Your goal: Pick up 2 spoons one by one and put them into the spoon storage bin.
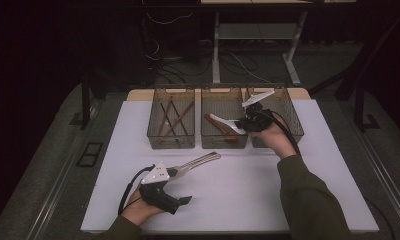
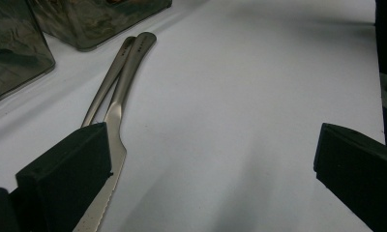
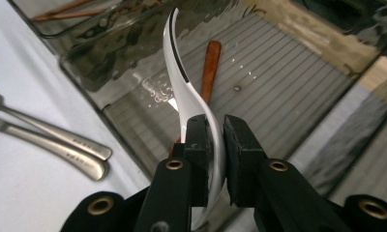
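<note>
knife blade (image 2: 104, 193) half behind jaws, spoon bowl (image 3: 212, 145) pinched from sight

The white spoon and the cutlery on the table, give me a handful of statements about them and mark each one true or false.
1. The right claw is shut on the white spoon. True.
2. The white spoon is held over the leftmost bin. False: it is over the middle bin, where a reddish-brown utensil lies.
3. The left claw grips the metal knife. False: its jaws stand wide open, and the knife lies on the white table by one jaw.
4. Two metal pieces lie side by side on the table. True: the knife and a second metal handle beside it.
5. The leftmost bin is empty. False: it holds several thin reddish-brown sticks.
</note>
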`<state>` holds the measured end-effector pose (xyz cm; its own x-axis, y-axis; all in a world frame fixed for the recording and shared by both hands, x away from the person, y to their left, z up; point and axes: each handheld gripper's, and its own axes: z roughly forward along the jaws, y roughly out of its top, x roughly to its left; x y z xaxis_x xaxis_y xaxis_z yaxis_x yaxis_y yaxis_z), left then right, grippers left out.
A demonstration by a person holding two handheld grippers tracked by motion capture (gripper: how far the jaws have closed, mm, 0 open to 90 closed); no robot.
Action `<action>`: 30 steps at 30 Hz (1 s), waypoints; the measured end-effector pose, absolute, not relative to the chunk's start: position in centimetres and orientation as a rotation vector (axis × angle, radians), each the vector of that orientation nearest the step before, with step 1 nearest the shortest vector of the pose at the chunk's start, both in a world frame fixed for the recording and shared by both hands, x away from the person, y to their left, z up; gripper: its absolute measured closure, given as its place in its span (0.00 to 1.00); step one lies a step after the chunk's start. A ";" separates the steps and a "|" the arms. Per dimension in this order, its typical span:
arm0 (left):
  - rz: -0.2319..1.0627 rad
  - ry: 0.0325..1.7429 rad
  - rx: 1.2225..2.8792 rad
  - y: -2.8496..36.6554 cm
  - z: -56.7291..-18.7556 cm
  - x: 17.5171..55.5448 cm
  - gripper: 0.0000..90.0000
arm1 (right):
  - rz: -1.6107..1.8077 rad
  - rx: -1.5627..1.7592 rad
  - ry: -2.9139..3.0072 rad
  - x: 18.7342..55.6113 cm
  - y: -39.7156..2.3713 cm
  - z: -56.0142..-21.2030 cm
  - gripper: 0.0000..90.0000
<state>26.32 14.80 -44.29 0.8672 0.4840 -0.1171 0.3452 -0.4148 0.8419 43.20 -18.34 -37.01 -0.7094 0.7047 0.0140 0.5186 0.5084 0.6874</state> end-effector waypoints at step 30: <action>0.176 0.611 2.051 14.9 -44.4 26.2 0.00 | 1.303 1.093 2.423 38.3 -22.7 -36.6 0.41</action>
<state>26.24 14.87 -44.40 0.8647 0.4883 -0.1176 0.3510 -0.4201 0.8368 38.25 -22.69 -36.60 -0.7134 0.6787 0.1745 0.5198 0.3455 0.7813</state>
